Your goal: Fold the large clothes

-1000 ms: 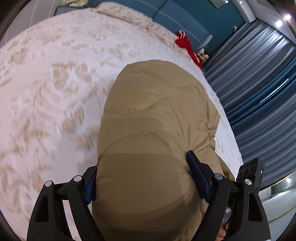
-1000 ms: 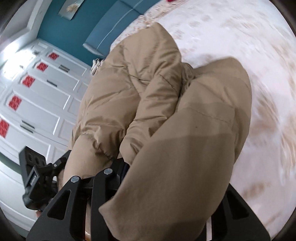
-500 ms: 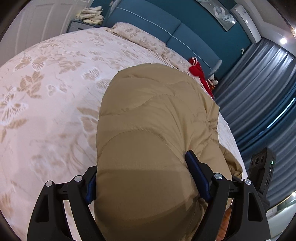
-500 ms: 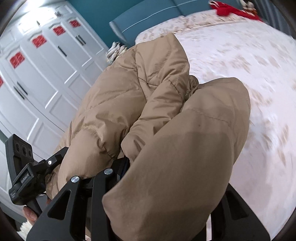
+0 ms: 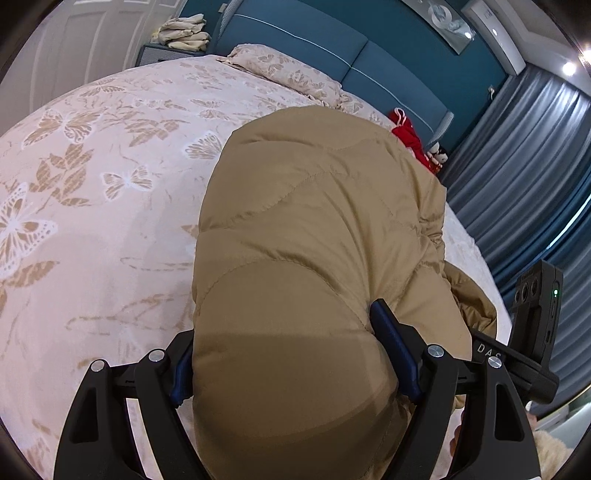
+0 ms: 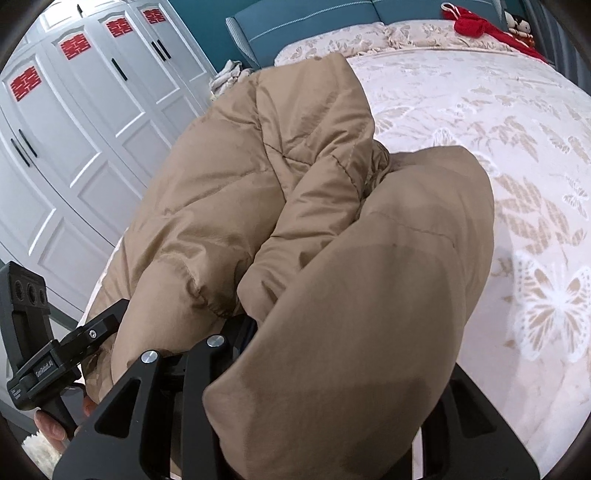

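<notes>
Jacket (image 5: 314, 229) clamped by both grippers, now steadier over bed (image 5: 92, 221) (blur gone).

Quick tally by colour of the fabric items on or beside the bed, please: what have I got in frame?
Tan: 1, the puffer jacket, gripped by the left gripper and right gripper
Red: 1, the red garment near the headboard
Cream: 1, the folded pile on the nightstand
Total: 3

the tan puffer jacket (image 6: 332, 277) hides the right gripper's (image 6: 332, 369) jaws and fingertips.
</notes>
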Motion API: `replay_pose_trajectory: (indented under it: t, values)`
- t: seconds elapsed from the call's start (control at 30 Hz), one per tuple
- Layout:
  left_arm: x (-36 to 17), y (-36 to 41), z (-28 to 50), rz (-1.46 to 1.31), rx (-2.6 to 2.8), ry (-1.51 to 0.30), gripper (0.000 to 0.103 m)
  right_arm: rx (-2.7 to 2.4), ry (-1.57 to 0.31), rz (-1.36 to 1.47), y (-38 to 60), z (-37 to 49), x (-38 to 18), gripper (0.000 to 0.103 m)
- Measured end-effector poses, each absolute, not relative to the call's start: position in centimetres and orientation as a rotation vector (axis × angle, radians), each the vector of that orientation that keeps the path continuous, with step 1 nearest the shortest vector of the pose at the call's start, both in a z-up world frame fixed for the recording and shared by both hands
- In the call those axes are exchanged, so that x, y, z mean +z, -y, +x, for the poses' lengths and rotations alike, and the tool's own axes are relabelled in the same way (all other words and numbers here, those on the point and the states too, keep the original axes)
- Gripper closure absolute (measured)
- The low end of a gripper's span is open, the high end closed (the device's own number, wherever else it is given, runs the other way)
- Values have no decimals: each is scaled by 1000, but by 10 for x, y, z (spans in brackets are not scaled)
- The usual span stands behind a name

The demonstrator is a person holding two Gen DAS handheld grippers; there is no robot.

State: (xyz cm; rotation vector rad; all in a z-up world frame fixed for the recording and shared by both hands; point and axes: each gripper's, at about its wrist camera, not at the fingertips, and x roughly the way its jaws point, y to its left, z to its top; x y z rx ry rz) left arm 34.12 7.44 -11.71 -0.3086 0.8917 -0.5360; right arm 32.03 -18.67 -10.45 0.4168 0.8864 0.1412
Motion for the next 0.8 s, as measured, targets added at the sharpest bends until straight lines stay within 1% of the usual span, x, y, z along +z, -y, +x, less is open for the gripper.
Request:
replay_pose_trajectory:
  t: [0.1, 0.13, 0.17, 0.2, 0.23, 0.27, 0.4, 0.57, 0.7, 0.73, 0.77, 0.8]
  values:
    - [-120, -70, 339, -260, -512, -907, 23, 124, -907, 433, 188, 320, -112, 64]
    - [-120, -69, 339, -252, -499, -918, 22, 111, -918, 452, 190, 318, -113, 59]
    - [-119, -69, 339, -244, -484, -931, 20, 101, -927, 469, 192, 317, -113, 57]
    - [-117, -68, 338, -224, -450, -948, 17, 95, -937, 485, 194, 315, -112, 56]
    - [-115, -68, 336, -200, -415, -959, 17, 89, -949, 498, 196, 311, -110, 53]
    - [-109, -66, 331, -157, -376, -965, 17, 79, -963, 515, 199, 305, -107, 51]
    - [-88, -55, 309, 28, -218, -943, 17, 34, -982, 523, 201, 268, -86, 50]
    - [-64, -45, 282, 159, -81, -924, 18, -83, -943, 343, 184, 223, -52, 50]
    - [-52, -46, 269, 176, -43, -918, 18, -162, -856, 179, 168, 192, -21, 50]
    - [-49, -46, 264, 167, -43, -918, 18, -163, -841, 177, 166, 186, -16, 52]
    - [-46, -46, 260, 163, -39, -916, 18, -134, -816, 219, 166, 176, -7, 65]
    - [-43, -44, 256, 167, -34, -913, 18, -107, -812, 253, 167, 172, -5, 72]
